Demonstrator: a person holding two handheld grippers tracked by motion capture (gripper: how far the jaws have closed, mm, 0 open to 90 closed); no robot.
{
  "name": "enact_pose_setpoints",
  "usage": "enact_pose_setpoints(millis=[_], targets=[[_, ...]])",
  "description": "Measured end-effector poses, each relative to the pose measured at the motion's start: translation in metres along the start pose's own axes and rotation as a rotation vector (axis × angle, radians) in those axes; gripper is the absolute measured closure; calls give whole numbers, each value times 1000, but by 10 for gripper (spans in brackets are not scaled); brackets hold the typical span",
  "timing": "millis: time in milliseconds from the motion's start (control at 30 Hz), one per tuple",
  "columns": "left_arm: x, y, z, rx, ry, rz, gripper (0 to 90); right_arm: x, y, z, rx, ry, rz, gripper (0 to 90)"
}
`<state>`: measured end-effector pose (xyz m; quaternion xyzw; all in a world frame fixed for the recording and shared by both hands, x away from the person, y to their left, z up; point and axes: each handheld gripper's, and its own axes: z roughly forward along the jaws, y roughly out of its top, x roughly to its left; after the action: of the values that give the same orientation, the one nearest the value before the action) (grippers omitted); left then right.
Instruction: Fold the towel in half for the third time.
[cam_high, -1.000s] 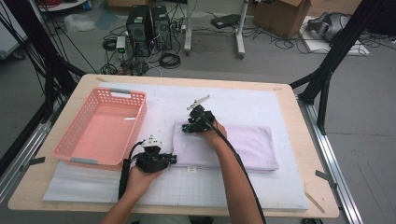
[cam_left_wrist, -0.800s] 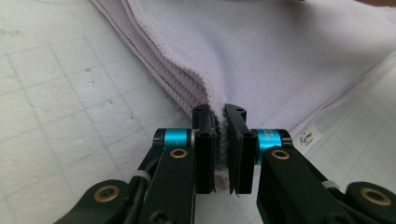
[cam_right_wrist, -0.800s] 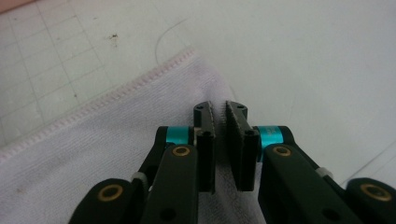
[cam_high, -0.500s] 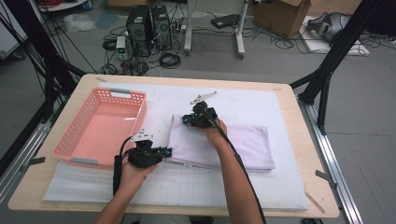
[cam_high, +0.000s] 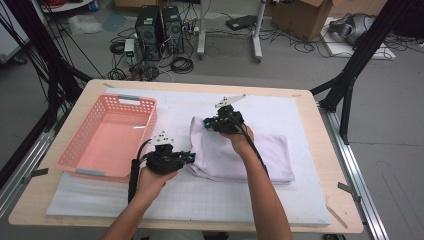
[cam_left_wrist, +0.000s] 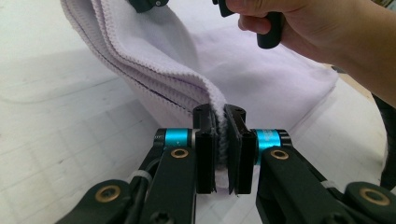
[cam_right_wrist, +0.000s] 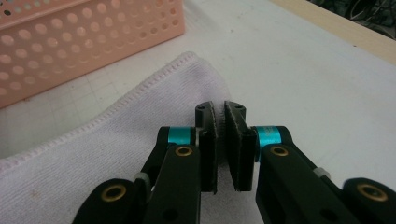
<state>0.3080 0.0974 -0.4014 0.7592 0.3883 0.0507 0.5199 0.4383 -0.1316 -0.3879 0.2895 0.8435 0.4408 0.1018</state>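
The pink basket (cam_high: 107, 137) sits at nine o'clock on the counter (cam_high: 320, 200). Just right of it, the left gripper (cam_high: 189, 157) pinches the near corner of the folded white towel (cam_high: 240, 155); the left gripper view shows the layered hem (cam_left_wrist: 219, 121) clamped between its jaws. At twelve o'clock of the towel, the right gripper (cam_high: 209, 123) has just been closing; the right gripper view shows its jaws narrow on the towel's far corner (cam_right_wrist: 205, 79), with the basket's perforated wall (cam_right_wrist: 84, 32) behind. A white gridded mat (cam_high: 200, 200) covers the counter. Beyond lie computer towers (cam_high: 160, 30), cables and cardboard boxes on the grey floor. No writing is legible.
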Motion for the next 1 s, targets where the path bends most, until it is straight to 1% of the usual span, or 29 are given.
enact_pose_setpoints(millis=[133,233,400,500,667,700,867,967,1000], targets=[[-8,6,11,5,-17,27,829,-6,-4,-12,-15,-16,13,841],[-13,11,20,18,-25,50,829,-11,-8,-21,-19,-33,21,839],[-21,15,33,27,-37,61,828,-20,-19,-35,-15,-59,38,839],[-28,18,42,33,-55,78,826,-25,-26,-43,-19,-68,52,839],[-39,21,57,38,-82,90,824,-30,-36,-55,-19,-88,51,838],[-42,22,60,43,-86,96,824,-31,-38,-57,-18,-92,60,838],[-53,26,76,53,-97,119,821,-39,-47,-68,-20,-113,68,835],[-57,27,83,56,-97,125,817,-43,-53,-74,-17,-122,84,836],[-58,28,85,62,-95,134,815,-45,-55,-75,-17,-130,78,836]])
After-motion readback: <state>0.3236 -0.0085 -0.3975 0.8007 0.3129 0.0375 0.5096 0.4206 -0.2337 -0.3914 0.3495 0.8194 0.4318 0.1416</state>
